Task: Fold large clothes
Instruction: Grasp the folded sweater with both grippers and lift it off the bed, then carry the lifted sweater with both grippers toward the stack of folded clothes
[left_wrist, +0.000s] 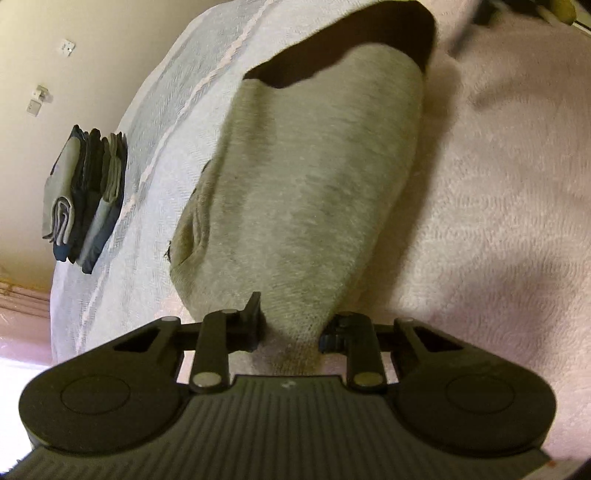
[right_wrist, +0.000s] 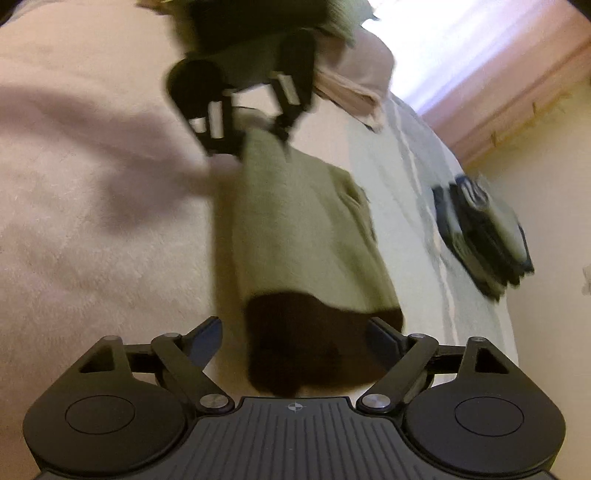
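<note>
A long grey knitted garment with a dark inner lining lies stretched across a pale pink textured bedspread, one end between the fingers of the left gripper and the other, lined end between the spread fingers of the right gripper. In the left wrist view a light striped woven blanket lies left of the garment, and a stack of folded grey and dark blue clothes sits on that blanket's far left edge, next to the wall. In the right wrist view the left gripper stands at the garment's far end, with a folded pink cloth behind it to the right.
</note>
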